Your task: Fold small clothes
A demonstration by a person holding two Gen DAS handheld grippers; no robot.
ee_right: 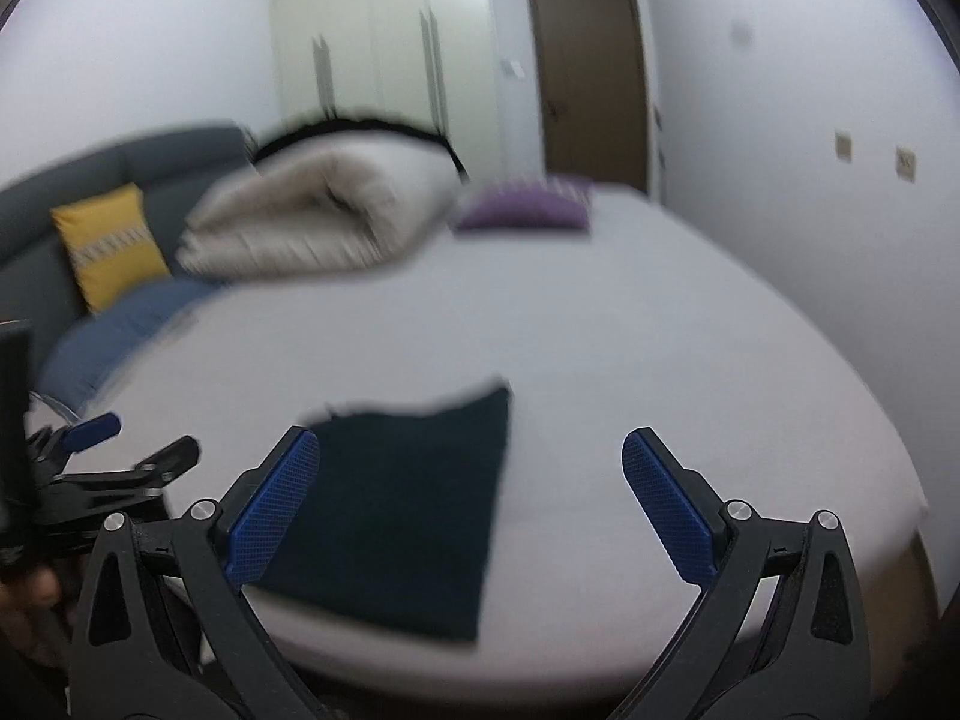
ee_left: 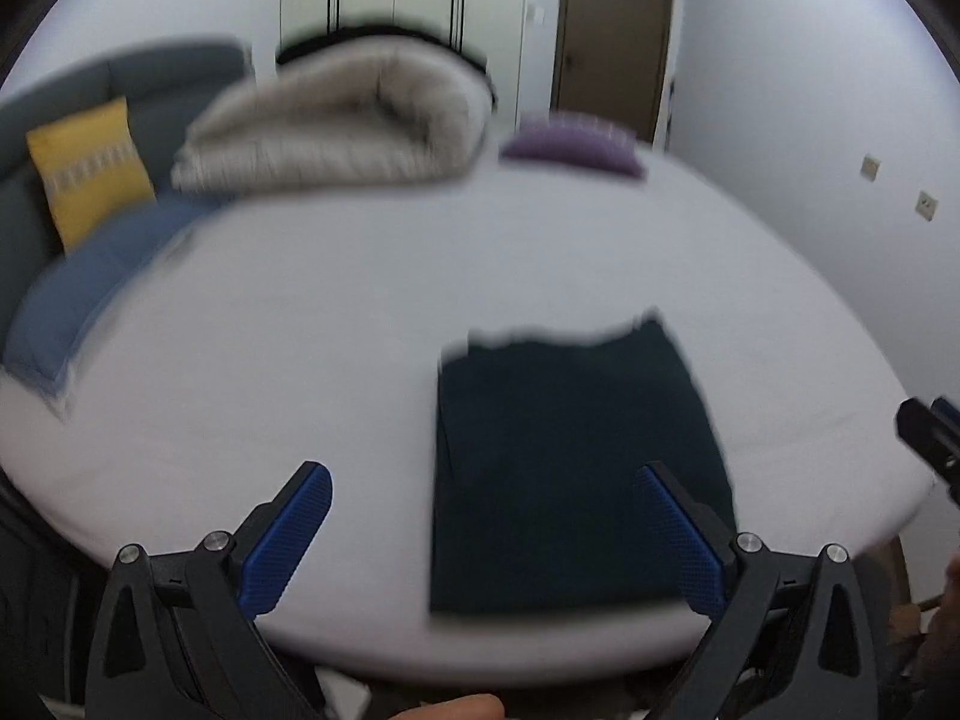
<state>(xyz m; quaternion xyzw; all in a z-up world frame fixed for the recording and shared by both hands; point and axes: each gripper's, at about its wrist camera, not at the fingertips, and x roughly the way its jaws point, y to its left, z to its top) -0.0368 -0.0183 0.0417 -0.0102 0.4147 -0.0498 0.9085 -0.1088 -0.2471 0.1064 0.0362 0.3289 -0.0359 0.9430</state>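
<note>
Dark cloth (ee_left: 576, 468), folded to a rough rectangle, lies flat on the white bed (ee_left: 300, 360) near its front edge; I use it as my landmark. My left gripper (ee_left: 483, 483) hangs above the cloth's left side, angled downward, fingers spread wide with nothing between them: the right pad (ee_left: 678, 540) sits over the cloth's right part, the left pad (ee_left: 288, 540) over bare sheet. My right gripper (ee_right: 471, 450) hovers over the cloth's right edge, also tilted downward and spread wide, gripping nothing; its left pad (ee_right: 273, 510) overlaps the cloth, its right pad (ee_right: 669, 504) is well clear of it over sheet.

From the left wrist I see a thumb tip (ee_left: 456, 708) at the bottom edge and the right gripper's dark tips at the far right. From the right wrist I see the left gripper's frame to the left of the cloth. Beyond the cloth, both views show a rolled duvet (ee_left: 336, 120), a purple cushion (ee_left: 570, 144) and a yellow cushion (ee_left: 84, 168). Both views are blurred.
</note>
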